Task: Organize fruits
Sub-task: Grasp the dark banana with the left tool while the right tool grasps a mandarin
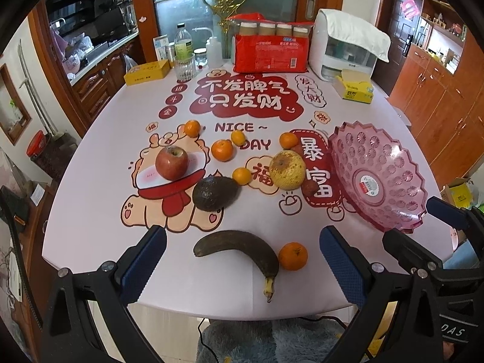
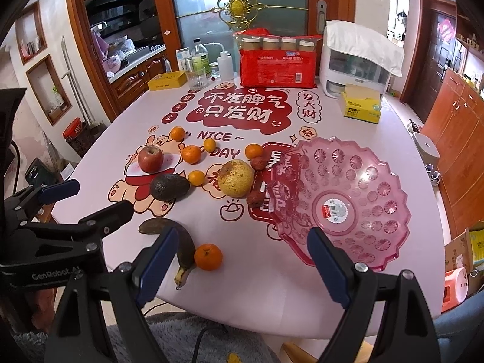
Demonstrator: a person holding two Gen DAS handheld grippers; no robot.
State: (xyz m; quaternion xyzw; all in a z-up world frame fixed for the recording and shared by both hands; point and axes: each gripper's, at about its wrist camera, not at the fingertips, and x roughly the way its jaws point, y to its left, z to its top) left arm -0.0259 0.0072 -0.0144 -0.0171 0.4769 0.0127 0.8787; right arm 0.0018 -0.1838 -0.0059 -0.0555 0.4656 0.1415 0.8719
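Task not started: the pink fruit bowl [image 2: 341, 205] sits empty at 3 o'clock on the counter [image 1: 99, 211]. The fruits, including apple [image 1: 171, 162] and banana [image 1: 239, 251], lie at 9 to 12 o'clock. Left tongs [image 1: 242, 264] and right tongs [image 2: 242, 263] are spread, holding nothing.

The pink bowl [image 2: 348, 205] looks like see-through shiny plastic with bumpy patterns; the table [image 1: 257, 284] cover is smooth and a bit shiny. The avocado [image 1: 215, 193] skin is dark and rough; the apple [image 1: 171, 162] is smooth and glossy; the banana [image 1: 242, 246] is dull brown.
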